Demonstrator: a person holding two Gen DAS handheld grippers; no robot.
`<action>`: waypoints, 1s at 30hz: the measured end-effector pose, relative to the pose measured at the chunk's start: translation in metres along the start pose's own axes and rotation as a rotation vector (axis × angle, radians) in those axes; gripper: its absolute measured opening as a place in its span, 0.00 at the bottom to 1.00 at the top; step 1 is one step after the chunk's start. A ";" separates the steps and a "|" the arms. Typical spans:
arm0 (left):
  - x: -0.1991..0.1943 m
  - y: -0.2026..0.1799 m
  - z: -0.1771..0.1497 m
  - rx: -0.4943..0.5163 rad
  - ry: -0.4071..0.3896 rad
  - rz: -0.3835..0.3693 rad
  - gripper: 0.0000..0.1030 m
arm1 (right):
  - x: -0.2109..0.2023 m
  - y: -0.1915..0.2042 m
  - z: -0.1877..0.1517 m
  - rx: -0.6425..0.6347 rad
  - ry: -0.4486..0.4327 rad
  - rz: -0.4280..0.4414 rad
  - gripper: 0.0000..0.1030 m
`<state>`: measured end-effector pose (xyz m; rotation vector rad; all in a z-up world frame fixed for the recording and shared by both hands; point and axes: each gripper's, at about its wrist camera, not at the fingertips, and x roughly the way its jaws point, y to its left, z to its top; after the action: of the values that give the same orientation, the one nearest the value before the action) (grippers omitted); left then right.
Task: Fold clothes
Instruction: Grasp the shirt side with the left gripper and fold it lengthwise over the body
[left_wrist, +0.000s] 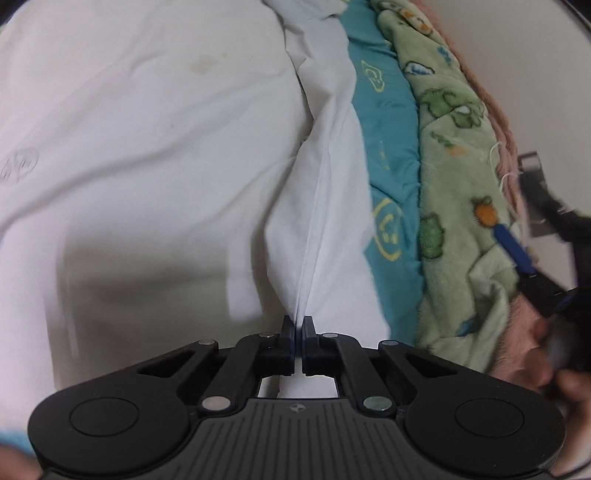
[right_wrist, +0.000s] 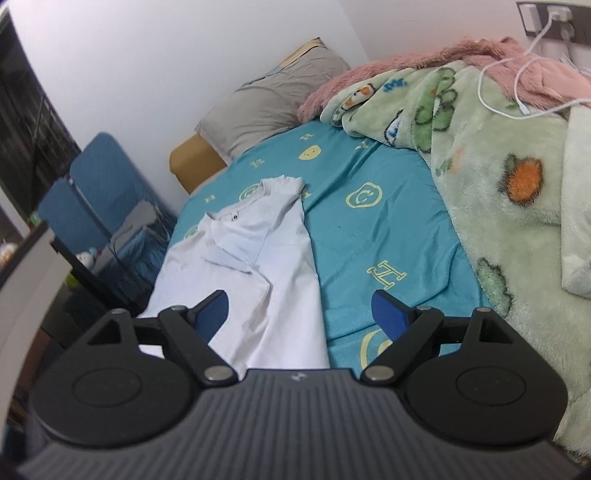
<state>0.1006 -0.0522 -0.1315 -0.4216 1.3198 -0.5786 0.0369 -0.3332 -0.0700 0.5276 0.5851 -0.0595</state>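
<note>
The bed (right_wrist: 388, 236) carries a teal sheet (right_wrist: 369, 229) printed with yellow letters and smiley faces. Along the bed's right side, by the wall, lies a green blanket (right_wrist: 498, 206) with frogs and carrots on it, and a pink blanket (right_wrist: 406, 62) is heaped behind the green one. A grey pillow (right_wrist: 269, 107) sits at the head of the bed, against the wall. A white cable (right_wrist: 517, 85) trails from a wall socket (right_wrist: 550, 18) across the two blankets. Off the bed's left edge stands a blue chair (right_wrist: 96, 184).

The white shirt (right_wrist: 258, 266) lies on the sheet at the left side of the bed, collar toward the pillow, with one side folded in over the body. In the left wrist view the shirt (left_wrist: 147, 166) fills most of the frame, and a pulled-up ridge of its cloth runs straight to the left gripper (left_wrist: 298, 328), whose fingers are clenched on that cloth.

The right gripper (right_wrist: 299, 306) hangs over the near end of the shirt, its blue-padded fingers (right_wrist: 388, 314) spread wide, with nothing between them. It also shows at the right edge of the left view, over the green blanket, as the right gripper (left_wrist: 517, 254).
</note>
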 end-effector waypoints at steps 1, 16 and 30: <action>-0.003 0.001 -0.001 -0.006 0.000 -0.009 0.03 | 0.002 0.002 -0.001 -0.011 0.008 -0.007 0.84; -0.045 0.012 0.007 0.060 -0.230 -0.137 0.54 | 0.009 0.008 -0.004 -0.036 0.060 -0.004 0.83; 0.020 0.017 0.021 0.037 -0.061 -0.344 0.60 | 0.014 0.004 -0.004 0.015 0.087 0.003 0.83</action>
<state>0.1267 -0.0523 -0.1529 -0.6372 1.1830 -0.8686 0.0469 -0.3267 -0.0788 0.5481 0.6694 -0.0380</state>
